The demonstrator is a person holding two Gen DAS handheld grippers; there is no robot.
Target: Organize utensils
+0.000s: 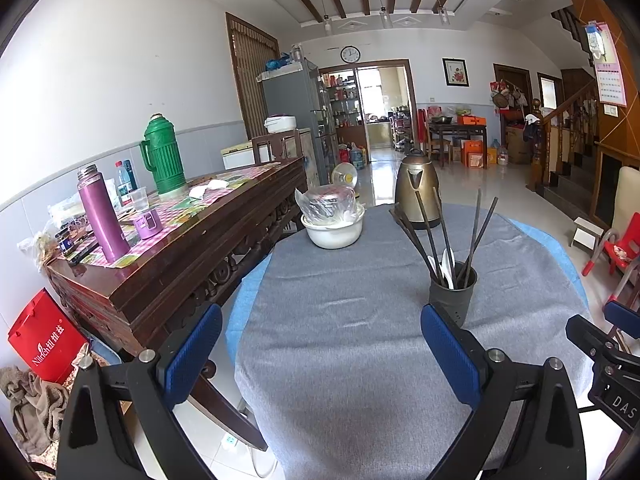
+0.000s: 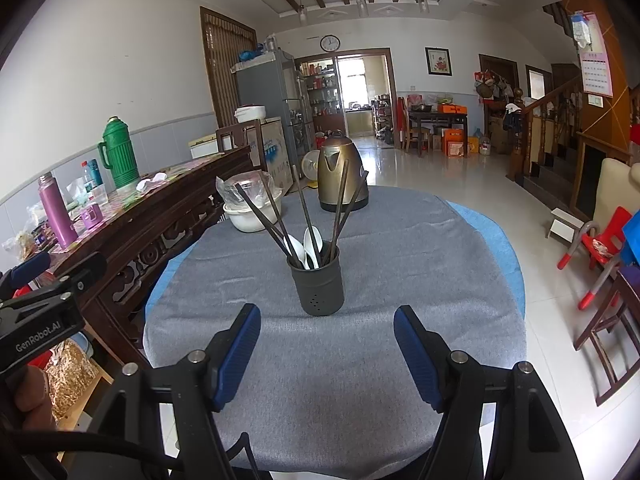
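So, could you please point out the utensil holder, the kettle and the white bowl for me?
utensil holder [image 2: 319,290]: right wrist view, front wall of the dark cup.
kettle [image 2: 341,178]: right wrist view, middle of its bronze body.
white bowl [image 1: 334,232]: left wrist view, its outer side.

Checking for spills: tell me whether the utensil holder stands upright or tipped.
Upright: the utensil holder stands on its base on the grey cloth, chopsticks and spoons sticking up.

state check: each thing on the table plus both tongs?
left tongs: open, empty
right tongs: open, empty
utensil holder: upright, holding the utensils
chopsticks: standing in holder, splayed
white spoons: in holder, bowls up
kettle: upright, lid shut
white bowl: upright, plastic-wrapped contents
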